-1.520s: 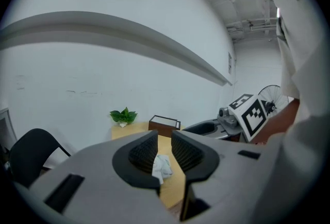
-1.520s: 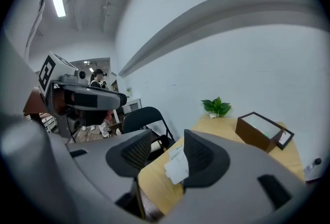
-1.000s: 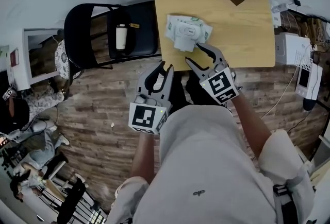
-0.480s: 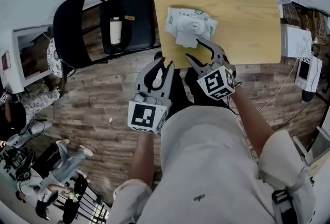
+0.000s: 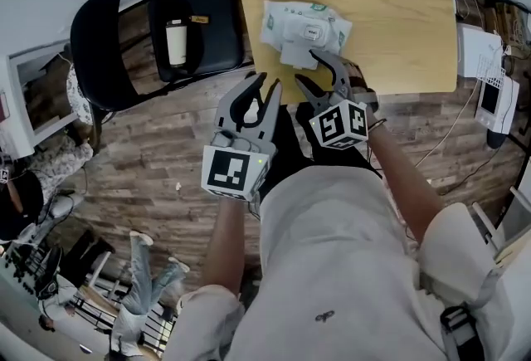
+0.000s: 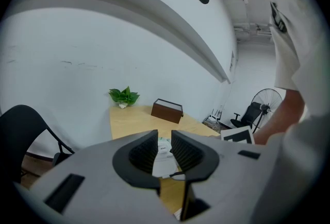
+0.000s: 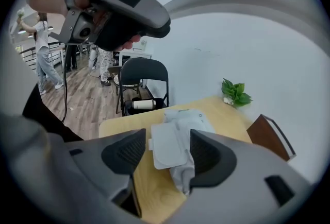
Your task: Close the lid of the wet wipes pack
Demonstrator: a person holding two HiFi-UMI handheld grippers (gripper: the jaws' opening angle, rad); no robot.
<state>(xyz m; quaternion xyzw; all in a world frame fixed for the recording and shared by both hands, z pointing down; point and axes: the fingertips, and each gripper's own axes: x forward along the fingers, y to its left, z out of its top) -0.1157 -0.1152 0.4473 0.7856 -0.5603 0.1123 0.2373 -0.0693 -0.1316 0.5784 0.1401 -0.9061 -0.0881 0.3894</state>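
Nothing closed yet: lid (image 5: 296, 54) of the wet wipes pack (image 5: 304, 24) hangs open toward 6 o'clock; right gripper (image 5: 310, 72), jaws just opening wide, and left gripper (image 5: 260, 90), narrowly parted, both hold nothing.

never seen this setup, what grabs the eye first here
The white wet wipes pack lies on the wooden table, its lid flipped open toward the person. Close to the lid hangs the right gripper, whose jaws have just been opening, with nothing pinched between them; the left gripper hangs beside it, jaws slightly apart.
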